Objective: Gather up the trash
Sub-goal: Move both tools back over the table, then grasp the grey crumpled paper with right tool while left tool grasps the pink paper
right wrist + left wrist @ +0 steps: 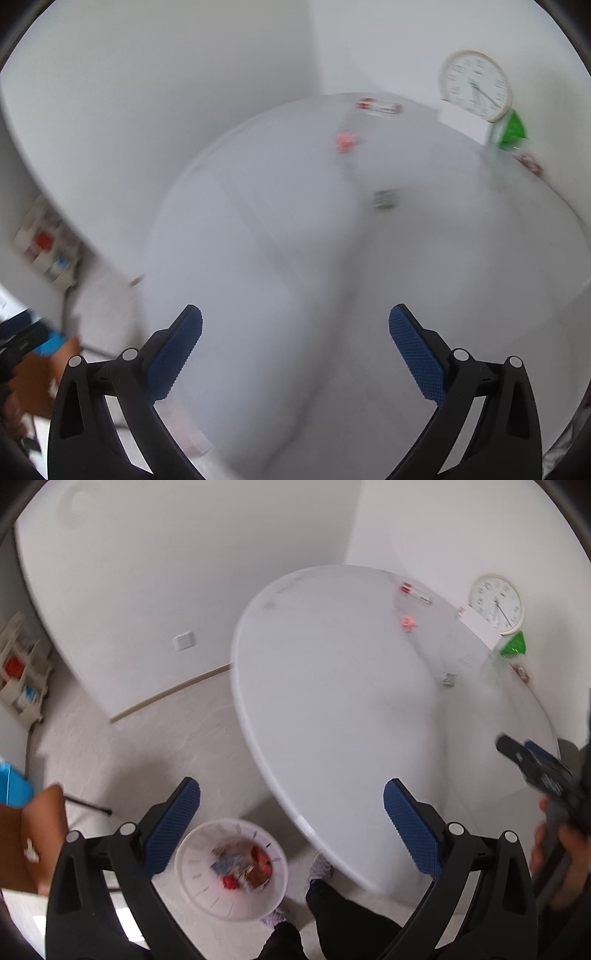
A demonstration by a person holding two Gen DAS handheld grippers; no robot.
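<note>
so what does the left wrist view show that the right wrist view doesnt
Only the left wrist view shows the white bin on the floor with wrappers inside, the person's shoes and dark trouser legs, a wall socket, and the right claw held in a hand.

Only the right wrist view shows the left claw as a dark blur at its left edge.

Both show the round white table, the clock, the green packet, the pink scrap, the red-and-white wrapper, the small grey scrap and the shelf. Each view's own claw is open and empty.

Both wrist views above table (332, 701)
</note>
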